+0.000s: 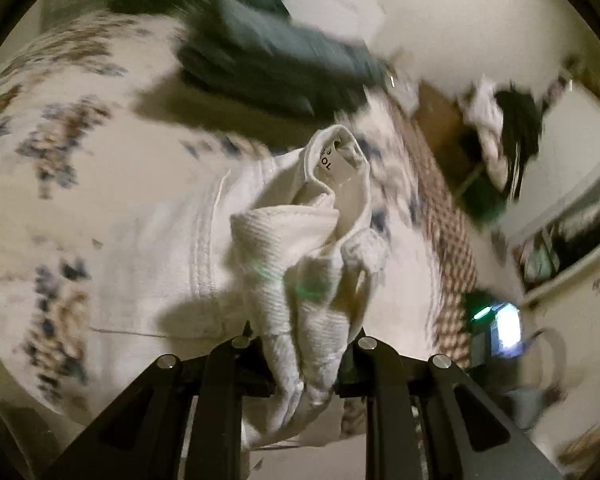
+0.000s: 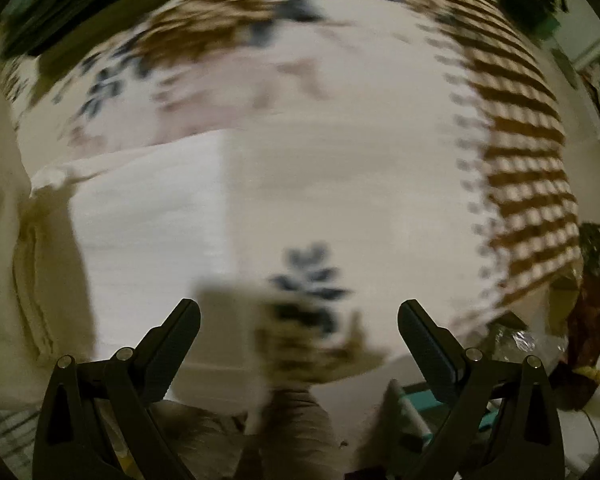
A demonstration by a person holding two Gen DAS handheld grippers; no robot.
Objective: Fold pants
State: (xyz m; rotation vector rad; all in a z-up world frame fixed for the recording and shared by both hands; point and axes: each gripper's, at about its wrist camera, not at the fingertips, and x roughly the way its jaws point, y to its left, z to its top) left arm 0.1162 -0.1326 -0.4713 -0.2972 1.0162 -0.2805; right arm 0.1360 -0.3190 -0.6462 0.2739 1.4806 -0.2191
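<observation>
While the cream bedspread printed with blue and brown flowers [image 1: 112, 184] fills both views, the white ribbed cotton pants [image 1: 300, 264] lie bunched on it, rising toward twelve o'clock from the left hand-held gripper [image 1: 302, 372], which is clamped on their fabric. A dark green folded garment [image 1: 260, 60] sits at eleven o'clock. The right hand-held gripper [image 2: 299, 316] hangs spread wide, holding nothing, with the pants [image 2: 140, 216] at nine o'clock.

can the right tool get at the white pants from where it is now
Probably yes. The right tool is open and holds nothing, and the white pants lie flat on the bedspread ahead to its left, with nothing between them. The blur leaves this uncertain.
</observation>
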